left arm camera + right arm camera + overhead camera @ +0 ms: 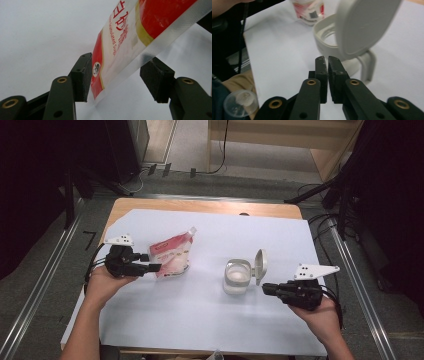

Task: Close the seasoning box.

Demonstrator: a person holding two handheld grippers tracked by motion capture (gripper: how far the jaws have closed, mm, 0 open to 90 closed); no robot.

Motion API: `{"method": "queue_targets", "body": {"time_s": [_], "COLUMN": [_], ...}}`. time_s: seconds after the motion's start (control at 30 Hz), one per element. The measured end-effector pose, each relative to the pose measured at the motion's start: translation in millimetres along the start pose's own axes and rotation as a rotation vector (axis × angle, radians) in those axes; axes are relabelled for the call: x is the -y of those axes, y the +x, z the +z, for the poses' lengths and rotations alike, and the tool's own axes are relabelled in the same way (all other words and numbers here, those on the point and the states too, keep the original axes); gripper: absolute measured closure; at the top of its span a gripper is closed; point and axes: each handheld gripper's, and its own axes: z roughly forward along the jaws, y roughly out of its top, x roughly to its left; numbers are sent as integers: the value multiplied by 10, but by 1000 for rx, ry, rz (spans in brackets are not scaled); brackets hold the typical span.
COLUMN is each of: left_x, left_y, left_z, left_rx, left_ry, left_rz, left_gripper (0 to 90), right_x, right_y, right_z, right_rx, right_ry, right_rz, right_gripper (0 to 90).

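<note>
A red and white pouch of sugar point(172, 255) stands tilted at the left of the white sheet point(200, 320). My left gripper point(154, 267) reaches it from the left. In the left gripper view the pouch's lower edge point(117, 50) hangs between the jaws of the left gripper point(120, 61); the left pad point(81, 75) lies against it and the right pad point(156, 80) stands off, so there is no grip. A small white jar point(236, 276) with its hinged lid point(260, 265) flipped up sits at centre right. My right gripper point(265, 289) is shut and empty beside it, just short of the lid point(362, 25).
The white sheet covers a wooden table point(200, 206), whose edge shows at the back. A small clear round cup point(240, 102) lies off the near table edge by the person's lap. Cables and dark stands line the floor on both sides.
</note>
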Motion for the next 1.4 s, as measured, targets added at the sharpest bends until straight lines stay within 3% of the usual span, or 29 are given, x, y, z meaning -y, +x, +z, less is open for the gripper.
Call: {"method": "queue_targets", "body": {"time_s": [0.1,0.2,0.43,0.6,0.97,1.13,1.4], "left_x": [-2,0,10,-15,3,7,15], "left_y": [10,-1,-2,-29,-5,6,20], "left_z": [-6,-14,-26,-38,-47,-53,-70], "left_rx": [3,-9,-15,-17,-30,-25,-23], "left_ry": [1,0,0,-5,11,4,-6], "left_rz": [-14,-1,-5,18,25,3,4], "left_gripper": [441,436,425,420,429,426,428], "right_x": [2,-19,-92,-156,-317,-347,-403], "right_y": [-84,-179,-338,-426,-512,-542,-483], "right_z": [-42,-74,-52,15,109,143,243], "right_rx": [39,72,103,102,110,112,98], "right_ry": [-13,-38,-54,-65,-61,-56,-43], "right_rz": [31,76,109,139,154,159,137], "right_gripper": [894,900,900,900,900,900,898]}}
